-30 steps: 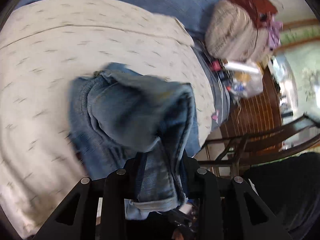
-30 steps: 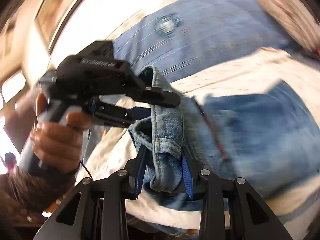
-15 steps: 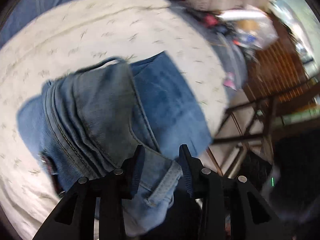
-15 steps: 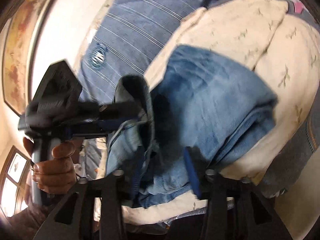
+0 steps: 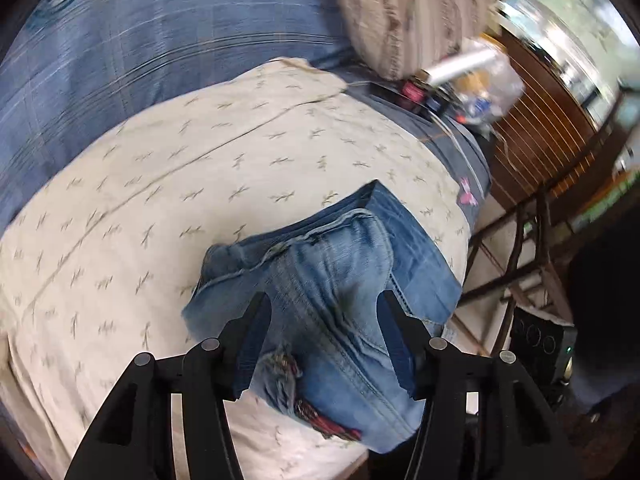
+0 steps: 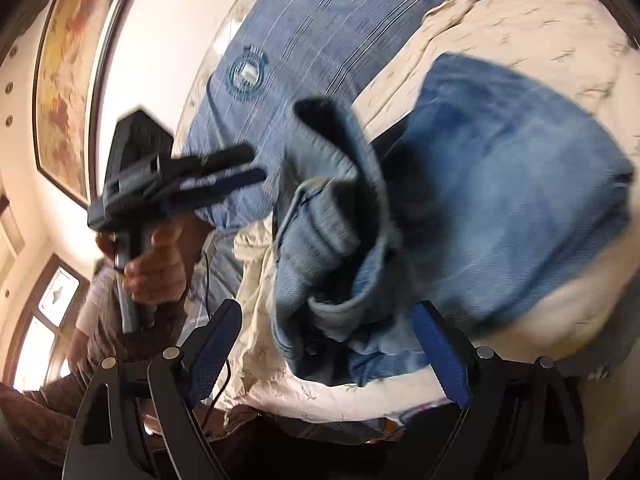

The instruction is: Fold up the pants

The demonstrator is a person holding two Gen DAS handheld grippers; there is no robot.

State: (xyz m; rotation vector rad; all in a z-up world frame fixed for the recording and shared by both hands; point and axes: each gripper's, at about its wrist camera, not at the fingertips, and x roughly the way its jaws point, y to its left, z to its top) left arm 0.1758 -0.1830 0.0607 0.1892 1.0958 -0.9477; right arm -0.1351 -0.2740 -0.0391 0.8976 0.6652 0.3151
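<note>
The jeans (image 5: 340,280) lay as a thick, squat bundle on the cream sheet (image 5: 180,168) of the bed, close to the edge nearest the person and toward the corner where the wooden chair (image 5: 532,240) stood. Several layers were stacked on one another, so the main folds looked done.

The left hand-held gripper (image 5: 326,340) hung over the bundle with its jaws coming apart, denim below and between them but neither pad pressing it. The right hand-held gripper (image 6: 332,344) was opening too, its blue pads (image 6: 440,356) standing wide on either side of a rumpled cuff end with clear gaps, so nothing was clamped. From the right wrist view the left hand-held gripper showed off to the side in the person's hand (image 6: 160,268), clear of the cloth.

To my eye the job was nearly over: both grips were letting go of the last fold. What was left seemed small. The top layer sat lumpy, one hem curled up loose on the side facing the right hand-held gripper, and a bit of patterned lining (image 5: 304,404) poked out at the near edge. A flattening press and a tuck of that stray end would finish it, I judged.
</note>
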